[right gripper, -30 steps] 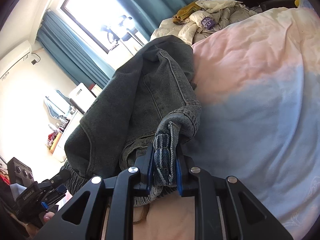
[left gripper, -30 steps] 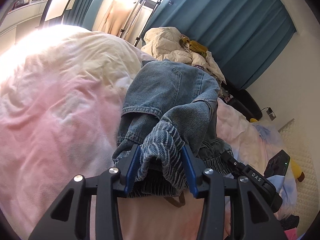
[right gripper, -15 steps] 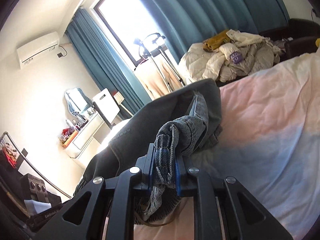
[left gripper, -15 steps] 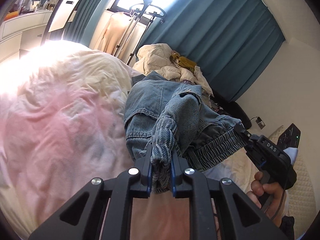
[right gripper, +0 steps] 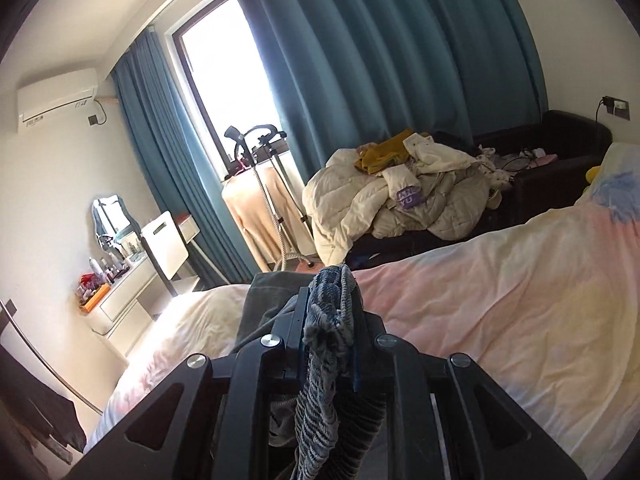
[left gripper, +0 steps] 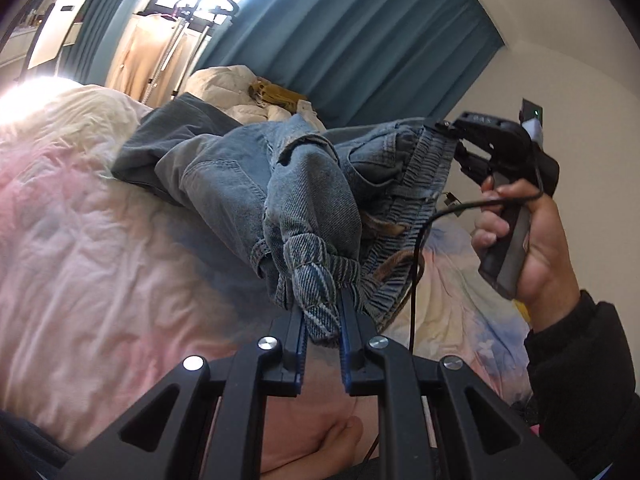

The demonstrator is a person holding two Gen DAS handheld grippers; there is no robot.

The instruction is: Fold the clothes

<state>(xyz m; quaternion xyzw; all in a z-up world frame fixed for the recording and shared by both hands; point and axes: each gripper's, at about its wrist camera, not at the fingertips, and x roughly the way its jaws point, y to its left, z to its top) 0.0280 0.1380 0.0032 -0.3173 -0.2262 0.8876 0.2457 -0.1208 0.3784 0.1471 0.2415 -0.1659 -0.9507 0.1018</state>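
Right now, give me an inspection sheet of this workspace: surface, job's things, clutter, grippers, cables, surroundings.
Surface: bed with a rumpled pink, cream and pale blue quilt, wrinkled.
Job's things: blue denim jeans with an elastic waistband, bunched, lifted at the waistband, far end resting on the quilt.
Clutter: heap of cream padded bedding and a mustard garment on a dark sofa beyond the bed.
Grippers: left gripper shut on the waistband; right gripper shut on another part of it.
Cables: thin black cable hanging from the right gripper's handle, beside the jeans.
Surroundings: teal curtains, bright window, garment steamer stand, wall air conditioner.
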